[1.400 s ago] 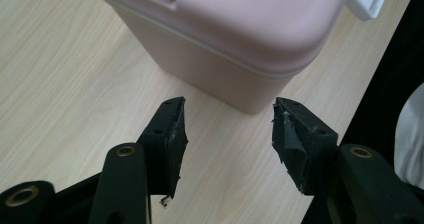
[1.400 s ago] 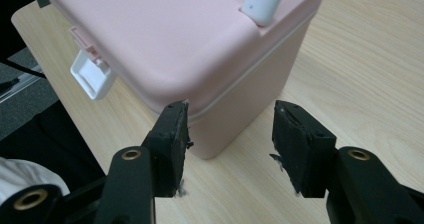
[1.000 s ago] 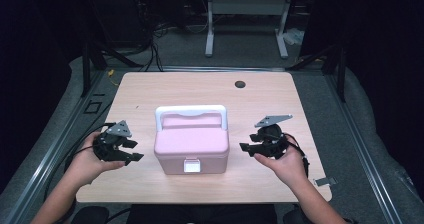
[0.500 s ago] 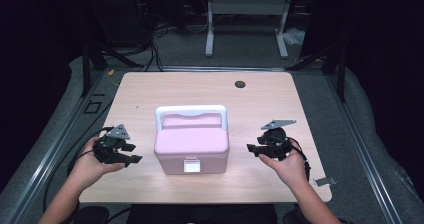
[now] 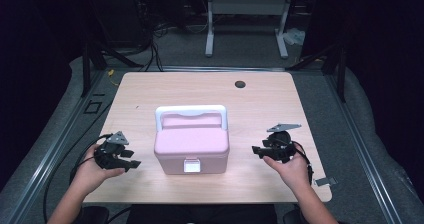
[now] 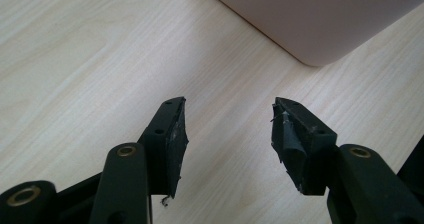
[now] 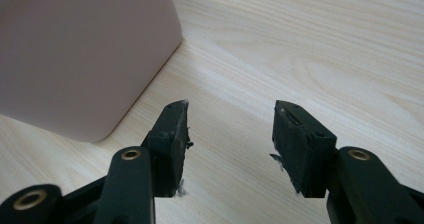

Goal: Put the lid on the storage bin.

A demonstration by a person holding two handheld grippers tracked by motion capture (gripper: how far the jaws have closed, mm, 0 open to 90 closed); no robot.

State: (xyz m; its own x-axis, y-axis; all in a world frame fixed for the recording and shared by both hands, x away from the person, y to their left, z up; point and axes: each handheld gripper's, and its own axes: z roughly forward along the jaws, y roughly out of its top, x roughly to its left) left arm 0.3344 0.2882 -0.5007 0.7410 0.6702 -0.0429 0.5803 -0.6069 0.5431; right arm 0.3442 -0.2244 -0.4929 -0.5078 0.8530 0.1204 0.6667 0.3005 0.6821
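The left gripper (image 5: pixel 131 160) sat at the lower left of the high view, its jaws spread wide with nothing between them; the right gripper (image 5: pixel 256 150) sat at the lower right, equally wide and empty. Between them, in the lower centre of the frame, stood the pink box (image 5: pixel 191 144), lid down, its white handle (image 5: pixel 191 112) lying toward the far side and a small white latch (image 5: pixel 191 166) on the near face.

Compared with a second before, both hands had sunk lower in the frame and toward the table (image 5: pixel 150 89), while the box kept its place. In the left gripper view the box's rounded corner (image 6: pixel 320 19) showed at the upper right, apart from the fingertips (image 6: pixel 175 129); in the right gripper view its wall (image 7: pixel 85 59) filled the upper left, likewise untouched, bare wood under the jaws.

That descent probably meant the approach was only starting: the grippers flanked the box at table level, neither yet touching it, with the latch unopened.
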